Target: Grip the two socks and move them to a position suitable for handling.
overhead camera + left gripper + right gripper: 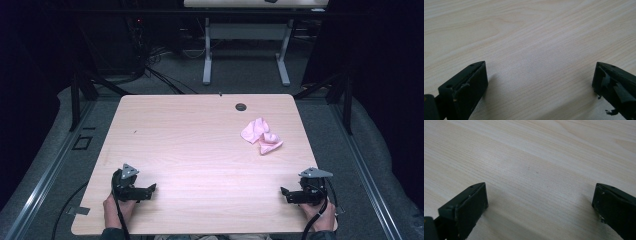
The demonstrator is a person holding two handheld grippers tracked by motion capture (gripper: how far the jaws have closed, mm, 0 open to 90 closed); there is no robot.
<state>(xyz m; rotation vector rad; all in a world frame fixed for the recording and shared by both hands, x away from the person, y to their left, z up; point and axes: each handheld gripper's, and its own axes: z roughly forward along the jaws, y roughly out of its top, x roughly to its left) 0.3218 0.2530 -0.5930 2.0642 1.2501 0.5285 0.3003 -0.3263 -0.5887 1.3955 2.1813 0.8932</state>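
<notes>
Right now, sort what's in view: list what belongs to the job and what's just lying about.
Job:
pink cloth, crumpled on the table
left gripper, open
right gripper, open

Lying about:
second table beyond
cables on the floor

We look down from above the table's near edge, while both gripper views skim its wood closely.
</notes>
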